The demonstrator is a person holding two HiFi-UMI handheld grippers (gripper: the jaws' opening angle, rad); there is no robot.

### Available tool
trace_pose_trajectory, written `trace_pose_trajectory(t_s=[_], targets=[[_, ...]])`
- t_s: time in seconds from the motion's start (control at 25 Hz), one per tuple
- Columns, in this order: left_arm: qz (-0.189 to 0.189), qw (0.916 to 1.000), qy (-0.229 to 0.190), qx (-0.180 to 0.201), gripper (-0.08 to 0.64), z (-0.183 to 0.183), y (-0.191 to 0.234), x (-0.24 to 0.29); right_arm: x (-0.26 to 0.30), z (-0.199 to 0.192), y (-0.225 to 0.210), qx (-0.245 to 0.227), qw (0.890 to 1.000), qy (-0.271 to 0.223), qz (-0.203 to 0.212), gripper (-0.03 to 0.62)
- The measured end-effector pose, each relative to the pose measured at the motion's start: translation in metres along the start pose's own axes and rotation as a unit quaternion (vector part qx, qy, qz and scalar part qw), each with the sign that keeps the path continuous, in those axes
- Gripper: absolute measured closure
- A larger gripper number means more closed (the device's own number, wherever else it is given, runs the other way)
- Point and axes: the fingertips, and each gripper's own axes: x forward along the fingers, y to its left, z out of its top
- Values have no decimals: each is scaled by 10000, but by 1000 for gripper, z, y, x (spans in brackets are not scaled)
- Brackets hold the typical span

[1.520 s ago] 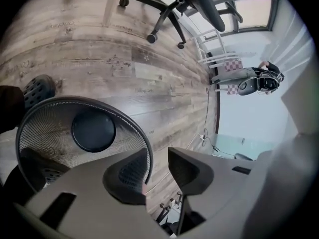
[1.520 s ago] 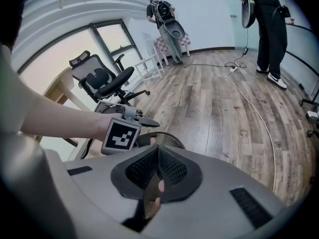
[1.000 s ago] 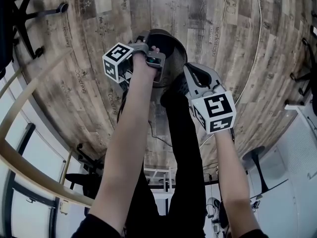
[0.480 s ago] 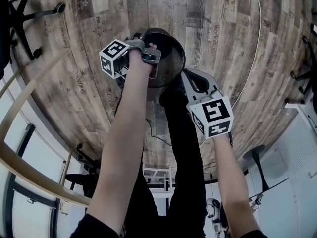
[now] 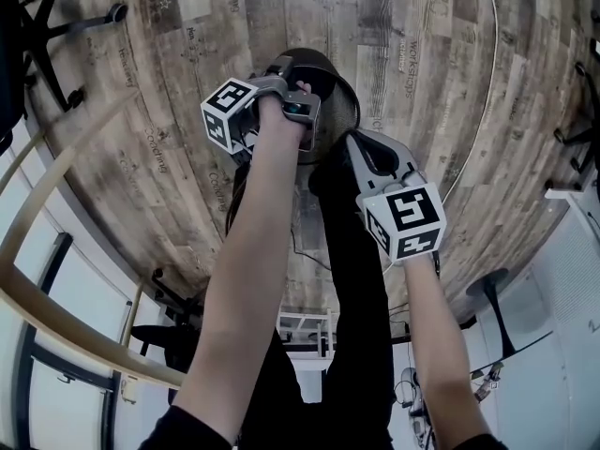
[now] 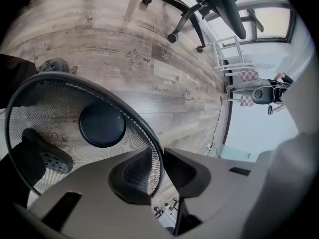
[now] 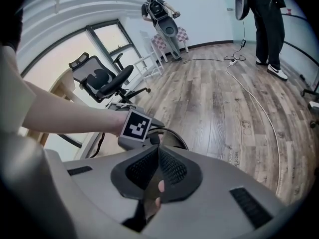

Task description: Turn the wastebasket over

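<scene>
The black mesh wastebasket [image 5: 326, 75] stands upright on the wood floor, mouth up. My left gripper [image 5: 279, 67] reaches over its near left rim. In the left gripper view the wastebasket's [image 6: 60, 98] thin rim and mesh wall pass between the jaws, which are closing and pinch it at the tips of my left gripper [image 6: 160, 152]. My right gripper [image 5: 353, 142] is shut with nothing in it, just beside the basket's right side. In the right gripper view my right gripper [image 7: 158, 149] points at the wastebasket [image 7: 175, 136] rim and the left gripper's marker cube.
An office chair base [image 5: 56, 26] stands at the far left and a cable [image 5: 487, 92] curves across the floor on the right. My legs and a shoe [image 6: 50, 156] are close behind the basket. Another person [image 7: 266, 24] and an office chair [image 7: 107, 83] stand farther off.
The right gripper has drawn in a little toward the basket's side. The left gripper stays at the rim, and the basket has not moved.
</scene>
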Motion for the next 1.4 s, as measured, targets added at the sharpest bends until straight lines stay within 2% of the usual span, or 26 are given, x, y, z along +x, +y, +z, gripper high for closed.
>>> trace_pose_trajectory(t_s=[0.36,0.6,0.72,0.84,1.16,1.28,1.4], targets=[[256,9993,274,30,499,-43,33,-40,-10,16,1,175,9996,-181,-95,560],[426,9987,251,146,512,-52,54,-71,-16,13,6,212,9996,-141,-109,560],[430,9977,328,417,519,-54,64,-89,-19,12,7,221,9996,-116,-106,560],[329,9943,411,928,520,-53,69,-102,-21,11,7,211,9997,-113,-112,560],[-1,9771,687,2013,520,-38,46,-121,-8,23,-2,-30,9999,-113,-89,560],[-207,9644,922,2470,520,-38,37,-137,2,30,-7,-180,9998,-76,-87,558],[-435,9471,1224,2934,520,-38,27,-155,11,40,-13,-348,9993,-60,-95,558]])
